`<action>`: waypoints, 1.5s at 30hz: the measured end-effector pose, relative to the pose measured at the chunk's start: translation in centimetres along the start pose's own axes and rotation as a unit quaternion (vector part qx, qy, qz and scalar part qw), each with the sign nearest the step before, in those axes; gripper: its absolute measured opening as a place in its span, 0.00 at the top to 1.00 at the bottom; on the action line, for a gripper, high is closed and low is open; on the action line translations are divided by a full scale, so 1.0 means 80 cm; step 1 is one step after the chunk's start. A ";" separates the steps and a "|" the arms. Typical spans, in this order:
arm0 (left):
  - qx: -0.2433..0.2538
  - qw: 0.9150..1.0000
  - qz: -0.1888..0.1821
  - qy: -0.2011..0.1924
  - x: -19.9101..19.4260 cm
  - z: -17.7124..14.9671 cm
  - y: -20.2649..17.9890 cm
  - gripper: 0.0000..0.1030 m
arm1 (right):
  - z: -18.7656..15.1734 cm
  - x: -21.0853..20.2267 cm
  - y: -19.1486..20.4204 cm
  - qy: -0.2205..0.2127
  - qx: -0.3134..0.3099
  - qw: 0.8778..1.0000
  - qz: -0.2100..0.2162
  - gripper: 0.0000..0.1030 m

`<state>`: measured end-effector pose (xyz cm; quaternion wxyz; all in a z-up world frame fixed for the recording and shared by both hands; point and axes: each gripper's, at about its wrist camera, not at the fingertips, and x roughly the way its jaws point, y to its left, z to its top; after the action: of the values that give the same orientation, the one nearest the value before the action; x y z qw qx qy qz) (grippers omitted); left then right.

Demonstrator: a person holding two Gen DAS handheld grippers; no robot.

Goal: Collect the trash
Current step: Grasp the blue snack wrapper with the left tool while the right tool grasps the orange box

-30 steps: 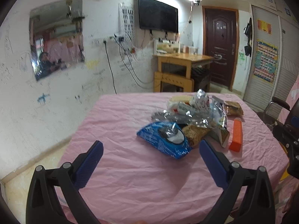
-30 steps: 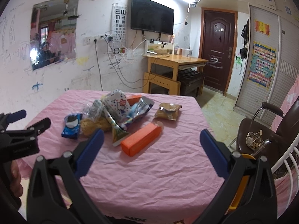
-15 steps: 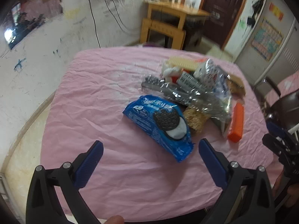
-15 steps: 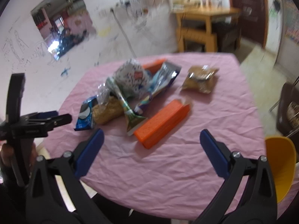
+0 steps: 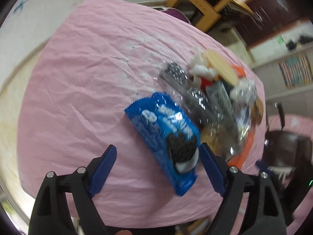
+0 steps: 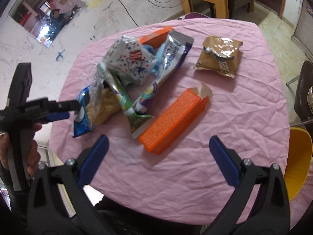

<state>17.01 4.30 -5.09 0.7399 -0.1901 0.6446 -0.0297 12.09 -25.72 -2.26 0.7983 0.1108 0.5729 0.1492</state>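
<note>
Swooping down from a second ago, left gripper (image 5: 158, 156) gaping wide right over the blue cookie wrapper (image 5: 168, 139) on the pink tablecloth (image 5: 82, 74), right gripper (image 6: 159, 156) equally wide above the orange box (image 6: 172, 121), nothing collected yet.

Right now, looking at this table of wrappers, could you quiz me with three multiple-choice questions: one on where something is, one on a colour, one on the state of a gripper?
1. Where is the brown snack packet?
A. apart from the pile
B. under the orange box
C. on the floor

2. What colour is the cookie wrapper?
A. green
B. blue
C. yellow

3. How is the left gripper?
A. shut on the wrapper
B. open
C. out of view

Answers: A, bare pink tablecloth surrounds it; B, blue with a dark cookie; B, its fingers stand wide apart over the wrapper.
</note>
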 end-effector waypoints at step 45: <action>0.050 0.991 -0.095 -0.076 -0.082 -0.038 -0.007 0.98 | 0.005 0.006 -0.057 -0.061 0.142 0.988 0.029 0.75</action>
<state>13.10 4.93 0.99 0.7889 -0.2152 0.5635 -0.1175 13.14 -29.81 -4.16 0.8032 0.2480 0.5353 0.0822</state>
